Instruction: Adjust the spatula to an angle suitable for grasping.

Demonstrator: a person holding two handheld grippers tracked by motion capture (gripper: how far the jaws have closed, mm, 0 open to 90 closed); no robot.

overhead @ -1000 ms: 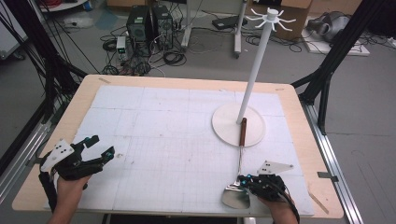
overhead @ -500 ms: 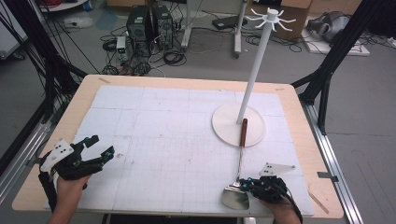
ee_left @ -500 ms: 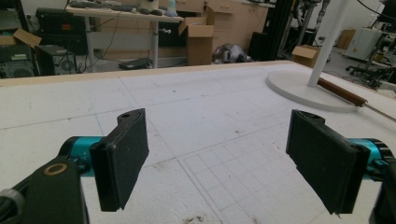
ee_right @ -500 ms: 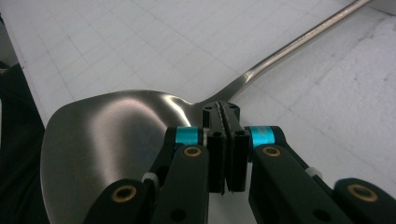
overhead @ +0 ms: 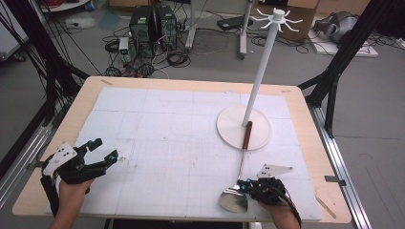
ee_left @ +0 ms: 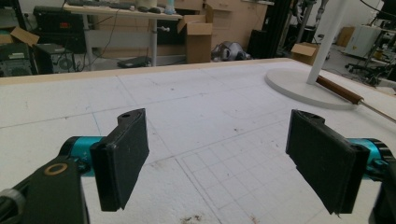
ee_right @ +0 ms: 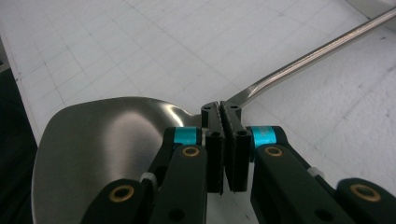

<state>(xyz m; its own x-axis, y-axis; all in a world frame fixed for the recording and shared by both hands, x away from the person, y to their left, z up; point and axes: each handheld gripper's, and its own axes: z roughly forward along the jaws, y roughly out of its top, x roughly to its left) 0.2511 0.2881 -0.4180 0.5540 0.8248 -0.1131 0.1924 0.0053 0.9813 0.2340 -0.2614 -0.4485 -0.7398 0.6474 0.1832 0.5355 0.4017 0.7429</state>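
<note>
1. A metal spatula (overhead: 236, 191) is seen lying flat on the white table (overhead: 167, 124), its brown handle resting on the round base of a tall white stand (overhead: 260, 81).
2. The right gripper (overhead: 252, 187) is held at the spatula's neck, jaws pressed together. Whether the metal is pinched cannot be told.
3. The left gripper (overhead: 102, 152) is held wide, with nothing in it.
4. A firm grip is probably needed next, before any lift.
5. Cables and boxes are seen behind.

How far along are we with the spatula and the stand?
Done: the right tool is shut at the spatula neck, blade on the mat, wooden handle resting on the stand base. The left tool sits open, empty. Left: lifting and hanging it, presumably.
</note>
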